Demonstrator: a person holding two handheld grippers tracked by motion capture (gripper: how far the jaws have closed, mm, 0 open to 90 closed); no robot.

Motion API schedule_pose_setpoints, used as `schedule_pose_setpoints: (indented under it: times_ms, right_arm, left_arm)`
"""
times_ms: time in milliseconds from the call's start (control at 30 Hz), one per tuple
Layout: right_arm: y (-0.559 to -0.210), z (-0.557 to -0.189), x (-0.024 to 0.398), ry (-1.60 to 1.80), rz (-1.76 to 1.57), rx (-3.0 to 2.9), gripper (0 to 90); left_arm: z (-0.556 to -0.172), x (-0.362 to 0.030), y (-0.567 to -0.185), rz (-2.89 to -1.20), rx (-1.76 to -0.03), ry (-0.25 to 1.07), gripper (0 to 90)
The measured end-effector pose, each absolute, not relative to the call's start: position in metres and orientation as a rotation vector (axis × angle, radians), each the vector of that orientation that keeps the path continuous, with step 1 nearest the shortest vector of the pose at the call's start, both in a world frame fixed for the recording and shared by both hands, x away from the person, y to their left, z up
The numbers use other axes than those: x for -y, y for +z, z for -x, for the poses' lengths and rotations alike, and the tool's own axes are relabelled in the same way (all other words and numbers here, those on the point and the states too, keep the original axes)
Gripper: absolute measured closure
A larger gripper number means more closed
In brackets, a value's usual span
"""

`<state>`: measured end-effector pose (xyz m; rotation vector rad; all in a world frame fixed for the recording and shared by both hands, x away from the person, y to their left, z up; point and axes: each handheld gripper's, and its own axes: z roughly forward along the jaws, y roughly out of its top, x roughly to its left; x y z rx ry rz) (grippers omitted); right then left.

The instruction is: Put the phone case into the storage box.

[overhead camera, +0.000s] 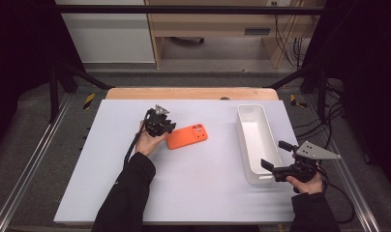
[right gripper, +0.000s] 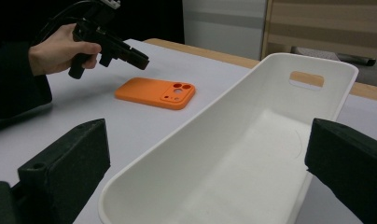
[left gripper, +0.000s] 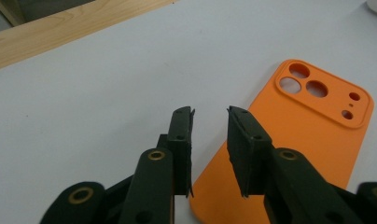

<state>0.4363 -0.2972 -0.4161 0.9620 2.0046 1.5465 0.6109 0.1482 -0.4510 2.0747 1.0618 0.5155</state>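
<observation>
Orange and flat, the silicone phone case [overhead camera: 186, 136] is lying mid-bench, its near corner sitting between the narrowed, non-touching jaws of the left gripper [left gripper: 210, 140]. The right gripper [overhead camera: 273, 159] is straddling the white plastic bin's [overhead camera: 247, 112] end, spread wide.

**Matt Plastics on a Pale Tabletop**

The phone case [left gripper: 312, 135] looked like soft orange plastic or silicone, matt and smooth, with cleanly moulded camera openings. The tray [right gripper: 233, 140] was white plastic with a faint satin sheen, its walls smooth and its rim rounded. The table [overhead camera: 193, 193] had a pale, matt surface, smooth and without gloss, and its far edge [left gripper: 60, 32] was light wood with visible grain. The left gripper [left gripper: 210, 135] was of black matt plastic, its jaw faces dull and slightly rough at the edges, with small brass-coloured metal rivets. The right gripper [right gripper: 205, 177] showed the same dull black material. Its plate [overhead camera: 317, 152] looked like flat grey metal.
</observation>
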Motion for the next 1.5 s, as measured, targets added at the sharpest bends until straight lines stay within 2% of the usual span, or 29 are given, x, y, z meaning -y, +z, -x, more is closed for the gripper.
schedule_pose_setpoints:
  times_ms: [300, 633, 1500]
  right_arm:
    - [-0.416, -0.436, 0.297, 1.545, -0.961, -2.007, 0.5]
    - [-0.416, -0.436, 0.298, 1.543, -0.96, -2.007, 0.5]
    - [-0.416, -0.436, 0.298, 1.547, -0.961, -2.006, 0.5]
  left_arm:
    - [-0.613, -0.15, -0.455, -2.083, -1.096, 0.521, 81.8]
    - [-0.615, -0.151, -0.465, -2.107, -1.117, 0.518, 89.5]
    - [-0.604, -0.153, -0.471, -2.117, -1.121, 0.485, 89.7]
